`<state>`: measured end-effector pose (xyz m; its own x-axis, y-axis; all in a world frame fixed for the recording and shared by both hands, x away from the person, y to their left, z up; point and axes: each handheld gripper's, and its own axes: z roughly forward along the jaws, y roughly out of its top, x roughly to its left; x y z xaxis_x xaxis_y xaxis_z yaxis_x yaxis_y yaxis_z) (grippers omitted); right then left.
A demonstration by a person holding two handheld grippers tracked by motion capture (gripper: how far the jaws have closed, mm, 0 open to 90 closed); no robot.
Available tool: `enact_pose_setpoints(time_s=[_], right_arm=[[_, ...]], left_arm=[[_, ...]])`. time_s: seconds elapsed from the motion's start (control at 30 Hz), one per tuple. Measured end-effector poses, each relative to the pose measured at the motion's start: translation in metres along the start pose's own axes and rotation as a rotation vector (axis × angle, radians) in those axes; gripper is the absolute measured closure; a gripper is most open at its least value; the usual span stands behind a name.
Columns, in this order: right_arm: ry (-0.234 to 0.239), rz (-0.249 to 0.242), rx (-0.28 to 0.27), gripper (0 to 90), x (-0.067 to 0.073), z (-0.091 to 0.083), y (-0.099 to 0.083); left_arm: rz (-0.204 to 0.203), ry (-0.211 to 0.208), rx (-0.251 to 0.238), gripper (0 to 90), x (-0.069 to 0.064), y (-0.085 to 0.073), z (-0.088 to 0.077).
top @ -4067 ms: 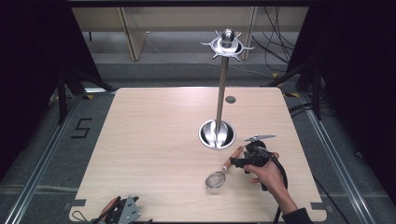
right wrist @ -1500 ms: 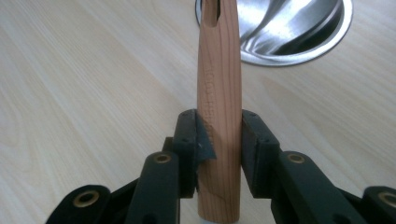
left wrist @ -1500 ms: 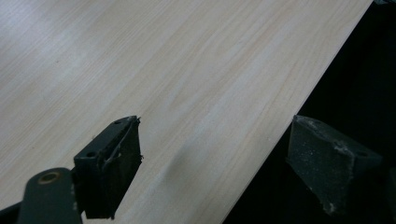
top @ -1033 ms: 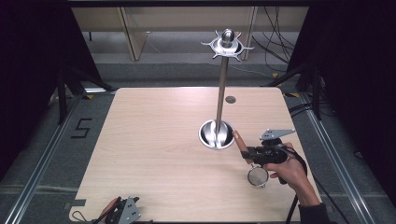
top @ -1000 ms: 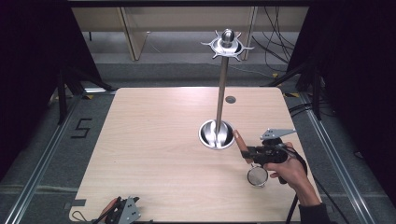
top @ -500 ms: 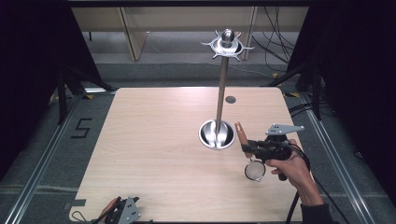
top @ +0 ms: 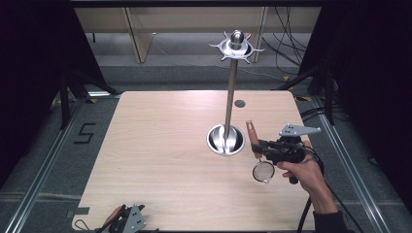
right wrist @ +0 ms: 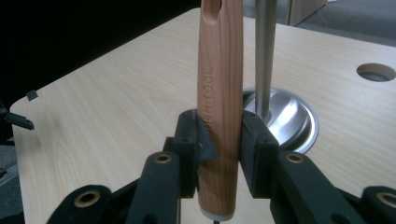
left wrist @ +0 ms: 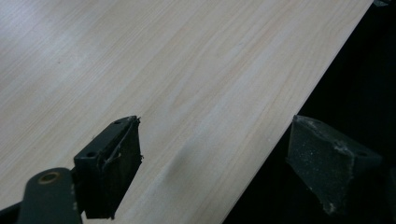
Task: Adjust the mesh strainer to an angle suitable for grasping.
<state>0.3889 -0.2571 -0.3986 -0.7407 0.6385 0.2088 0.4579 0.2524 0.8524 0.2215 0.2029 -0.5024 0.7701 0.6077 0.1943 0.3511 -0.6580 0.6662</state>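
We hold strainer (top: 263, 171) by wooden handle (right wrist: 220, 107), right gripper (top: 257, 144) fingers (right wrist: 192, 140) clamped, right of stand (top: 226, 138); left gripper (top: 127, 219) fingers (left wrist: 112, 161) wide, bottom left.

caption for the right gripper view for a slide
Right gripper clamping a small strainer's wooden handle upright, with the steel stand's pole and round base behind it on the table.

We see a light wooden table (top: 160, 160) carrying a steel stand (top: 226, 140) on its round base; our left gripper (top: 127, 221) lies at the near edge.
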Motion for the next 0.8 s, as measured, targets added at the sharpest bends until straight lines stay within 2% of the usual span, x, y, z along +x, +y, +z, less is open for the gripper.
enact_pose_setpoints(time_s=[0.1, 0.13, 0.2, 0.23, 0.27, 0.33, 0.37, 0.4, 0.43, 0.47, 0.67, 0.7, 0.73, 0.8], right_arm=[[-0.012, 0.001, -0.022, 71.4, 0.001, 0.000, 0.002], [-0.016, -0.021, -0.032, 71.4, 0.000, 0.000, 0.004], [0.002, 0.016, -0.012, 71.4, 0.003, -0.001, 0.006], [-0.015, -0.017, -0.028, 71.4, 0.002, -0.001, 0.007], [-0.008, 0.007, -0.035, 71.3, 0.004, 0.000, 0.007], [0.003, -0.011, -0.040, 71.4, 0.004, -0.001, 0.010], [-0.001, 0.001, -0.034, 71.4, 0.006, -0.001, 0.011], [-0.011, -0.021, -0.049, 71.4, 0.005, -0.001, 0.012], [-0.007, 0.001, -0.048, 71.4, 0.008, -0.001, 0.013], [-0.004, -0.014, -0.047, 71.3, 0.008, -0.001, 0.014], [-0.004, -0.022, -0.062, 71.4, 0.013, -0.003, 0.021], [-0.008, -0.048, -0.076, 71.4, 0.012, -0.003, 0.023], [-0.003, -0.024, -0.080, 71.3, 0.015, -0.003, 0.024], [0.005, -0.044, -0.096, 71.4, 0.015, -0.004, 0.028]], left_arm=[[0.005, 0.003, -0.001, 16.7, 0.001, 0.000, 0.000], [0.003, -0.005, -0.008, 16.7, 0.001, 0.000, 0.000], [0.000, -0.002, -0.005, 16.7, 0.001, 0.000, 0.000], [0.002, -0.002, -0.005, 16.7, 0.001, 0.000, 0.000], [0.003, -0.003, -0.007, 16.7, 0.001, 0.000, 0.000], [0.000, -0.003, -0.005, 16.7, 0.001, 0.000, 0.000], [0.000, -0.003, -0.004, 16.8, 0.001, 0.000, 0.000], [0.007, 0.002, -0.003, 16.7, 0.001, 0.000, 0.000], [0.006, -0.002, -0.004, 16.7, 0.001, 0.000, 0.000], [0.002, -0.003, -0.006, 16.7, 0.001, 0.000, 0.000], [-0.001, -0.001, -0.006, 16.7, 0.001, 0.000, 0.001], [-0.002, 0.000, -0.012, 16.7, 0.001, -0.001, 0.001], [-0.001, 0.001, -0.006, 16.8, 0.001, -0.001, 0.001], [-0.001, -0.002, -0.010, 16.7, 0.001, -0.001, 0.001]])
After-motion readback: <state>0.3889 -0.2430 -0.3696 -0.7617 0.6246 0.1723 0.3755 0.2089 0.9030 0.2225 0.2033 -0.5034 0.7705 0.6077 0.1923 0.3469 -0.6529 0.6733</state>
